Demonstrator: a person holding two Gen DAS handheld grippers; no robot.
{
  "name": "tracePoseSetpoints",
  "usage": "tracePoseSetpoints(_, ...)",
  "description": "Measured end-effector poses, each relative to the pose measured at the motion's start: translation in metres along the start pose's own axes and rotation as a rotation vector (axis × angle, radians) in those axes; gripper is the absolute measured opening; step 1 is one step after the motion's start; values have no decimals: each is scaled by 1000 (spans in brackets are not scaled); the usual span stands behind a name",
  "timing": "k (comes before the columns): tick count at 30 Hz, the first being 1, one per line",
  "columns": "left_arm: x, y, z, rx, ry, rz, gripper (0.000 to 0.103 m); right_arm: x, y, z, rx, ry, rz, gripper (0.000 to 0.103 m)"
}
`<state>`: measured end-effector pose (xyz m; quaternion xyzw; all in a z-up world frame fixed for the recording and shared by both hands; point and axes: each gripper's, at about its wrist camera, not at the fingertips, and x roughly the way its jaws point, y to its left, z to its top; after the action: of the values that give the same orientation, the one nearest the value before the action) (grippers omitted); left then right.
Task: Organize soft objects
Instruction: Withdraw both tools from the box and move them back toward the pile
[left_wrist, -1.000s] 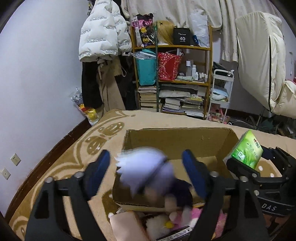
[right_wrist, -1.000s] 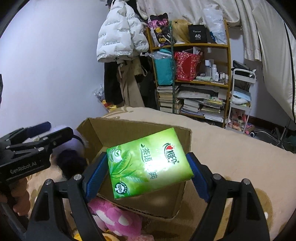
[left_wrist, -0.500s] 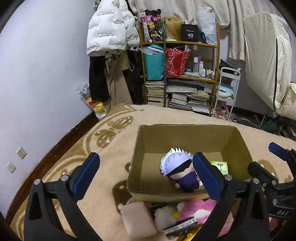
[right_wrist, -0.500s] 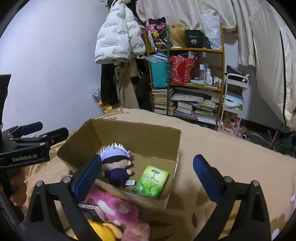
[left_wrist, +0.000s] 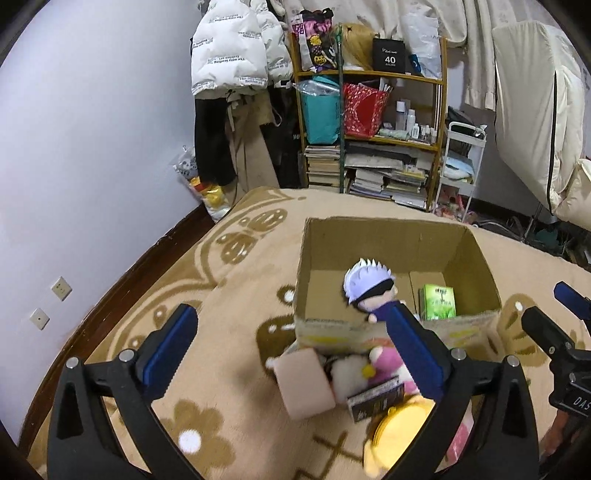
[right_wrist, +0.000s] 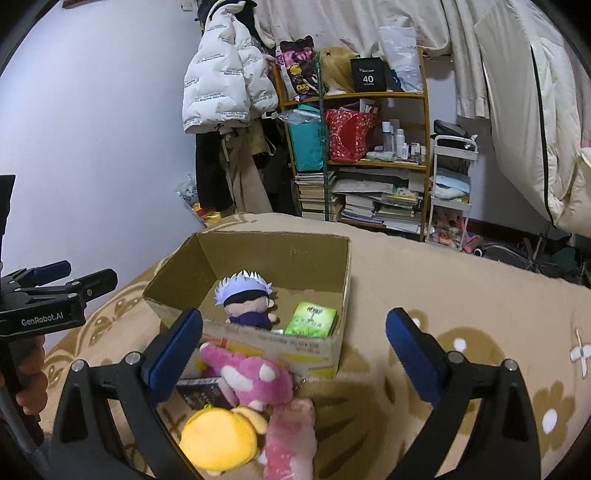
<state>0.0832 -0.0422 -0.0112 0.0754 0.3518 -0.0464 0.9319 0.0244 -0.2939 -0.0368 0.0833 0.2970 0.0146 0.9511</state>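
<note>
Your left gripper (left_wrist: 291, 347) and your right gripper (right_wrist: 295, 339) both hang spread wide with nothing between their blue pads, above the patterned blanket (right_wrist: 461, 295). Nearest to you lies the loose heap: a yellow plush (right_wrist: 219, 437), a pink fuzzy piece (right_wrist: 291, 443) beside it, a pink plush (right_wrist: 251, 376) just beyond, a dark book (left_wrist: 375, 402) partly under them, a white fluffy toy (left_wrist: 347, 376) and a pale pink sponge block (left_wrist: 304, 384) to its left. The heap presses against the front wall of the cardboard box (right_wrist: 280, 254). Inside the box, the white-haired doll (right_wrist: 247, 304) sits upright on the left and the green tissue pack (right_wrist: 312, 319) lies flat just beside it on the right. Farther back stands a cluttered shelf (right_wrist: 369, 158) with a white puffer jacket (right_wrist: 221, 81) hanging to its left.
</note>
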Motion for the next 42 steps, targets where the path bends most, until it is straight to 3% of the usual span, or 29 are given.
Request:
tracePoseSetpoints(12, -17, 10, -15, -4, 87, 18, 101, -24, -1, -15, 40, 36, -11, 103)
tracePoseSetpoints(18, -8, 22, -24, -37, 142, 28, 101, -24, 0, -24, 51, 78, -17, 103)
tracePoseSetpoints(24, 10, 29, -29, -68, 213, 8, 101, -11, -1, -33, 59, 110, -38, 103)
tracePoseSetpoints(42, 66, 25, -35, -73, 307, 13, 101, 52, -17, -57, 113, 237, -71, 103)
